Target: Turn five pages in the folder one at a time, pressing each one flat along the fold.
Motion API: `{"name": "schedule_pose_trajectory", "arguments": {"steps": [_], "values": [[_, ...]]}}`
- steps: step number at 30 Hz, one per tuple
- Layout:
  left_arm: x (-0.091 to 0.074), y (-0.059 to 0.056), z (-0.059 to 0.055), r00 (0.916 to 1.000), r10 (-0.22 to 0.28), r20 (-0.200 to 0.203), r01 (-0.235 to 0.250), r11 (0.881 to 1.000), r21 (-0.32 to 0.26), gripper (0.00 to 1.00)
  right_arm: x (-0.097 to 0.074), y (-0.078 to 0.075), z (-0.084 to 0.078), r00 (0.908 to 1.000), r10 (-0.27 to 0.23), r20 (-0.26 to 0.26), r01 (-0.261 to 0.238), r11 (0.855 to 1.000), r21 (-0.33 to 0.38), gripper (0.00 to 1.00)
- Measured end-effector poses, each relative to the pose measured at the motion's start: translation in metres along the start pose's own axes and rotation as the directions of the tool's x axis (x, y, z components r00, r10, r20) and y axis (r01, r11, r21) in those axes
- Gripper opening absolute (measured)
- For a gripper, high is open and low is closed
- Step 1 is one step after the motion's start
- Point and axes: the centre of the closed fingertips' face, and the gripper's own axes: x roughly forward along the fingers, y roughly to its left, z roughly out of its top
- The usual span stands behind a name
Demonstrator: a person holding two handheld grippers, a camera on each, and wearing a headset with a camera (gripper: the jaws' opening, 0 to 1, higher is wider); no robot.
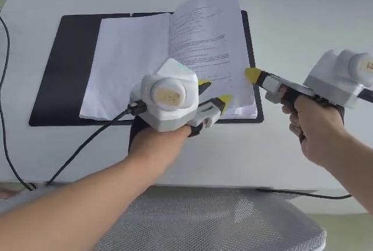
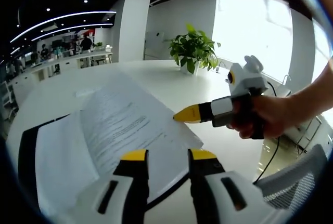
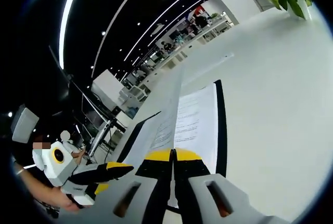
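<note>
A white workbench (image 1: 303, 18) in an open-plan office carries the black flat folder (image 1: 70, 59), lying open in front of the person. The right gripper (image 1: 253, 75) has its jaws closed on the outer edge of a white printed sheet (image 1: 204, 29), which stands raised above the right-hand stack. The left gripper (image 1: 214, 91) hovers at the folder's near edge, jaws apart and holding nothing.

Step in hand, as judged: a page turn in mid-swing. The next move calls for carrying the sheet leftward over the fold (image 1: 169, 41), releasing it, then pressing along the fold.

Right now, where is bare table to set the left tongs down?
Bare table lies right of the folder, and in the strip between its near edge and the table front. Crowded: folder's right corner, where right tongs pinch the page and left tongs hover open.
</note>
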Motion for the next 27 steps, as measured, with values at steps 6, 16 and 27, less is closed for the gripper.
{"name": "schedule_pose_trajectory", "arguments": {"steps": [6, 16, 27], "values": [[-0.03, 0.021, 0.001, 0.9997, 0.022, 0.008, -0.023, 1.0, 0.005, 0.29, -0.003, 0.018, 0.006, 0.9991, 0.032, 0.026, -0.033, 0.999, 0.013, 0.0], [-0.091, 0.062, 0.007, 0.9942, 0.101, 0.037, -0.101, 0.995, -0.007, 0.28, 0.005, 0.056, 0.022, 0.9925, 0.093, 0.08, -0.1, 0.991, 0.094, 0.0], [-0.131, 0.092, 0.007, 0.9858, 0.156, 0.062, -0.154, 0.988, -0.03, 0.28, 0.022, 0.091, 0.027, 0.9867, 0.107, 0.122, -0.117, 0.99, 0.08, 0.0]]}}
